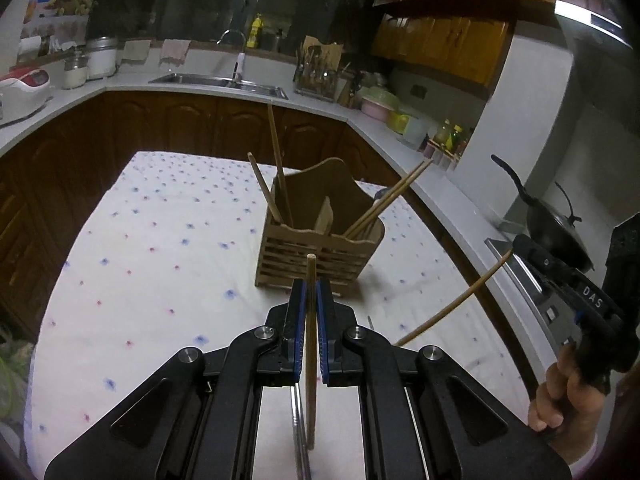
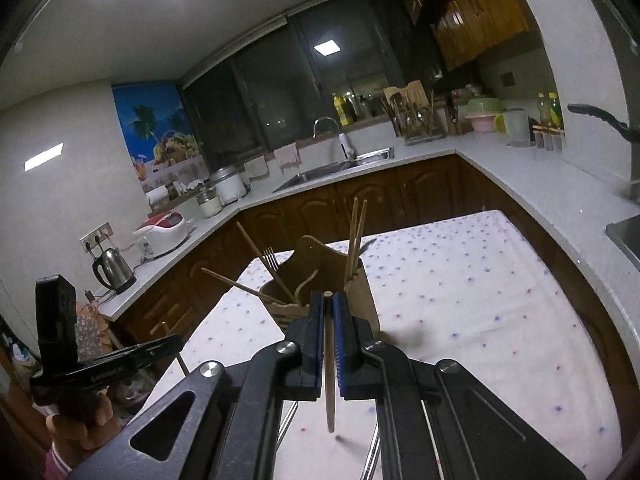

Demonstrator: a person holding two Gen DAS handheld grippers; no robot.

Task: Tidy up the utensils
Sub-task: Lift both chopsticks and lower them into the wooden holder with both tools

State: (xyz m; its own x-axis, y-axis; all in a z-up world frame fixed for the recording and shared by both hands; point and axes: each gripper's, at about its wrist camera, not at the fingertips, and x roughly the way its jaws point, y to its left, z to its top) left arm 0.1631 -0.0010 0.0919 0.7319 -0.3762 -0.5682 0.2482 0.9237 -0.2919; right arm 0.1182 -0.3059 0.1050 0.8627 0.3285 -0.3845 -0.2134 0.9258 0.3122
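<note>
Before the wooden caddy [image 1: 320,236], each gripper's fingers [image 1: 326,300] clamping one chopstick [image 1: 311,344].

Both grippers pointed forward and angled down: left gripper [image 1: 311,292] clamped tight on a chopstick [image 1: 310,360], right gripper [image 2: 329,304] likewise on another chopstick [image 2: 329,372].
</note>
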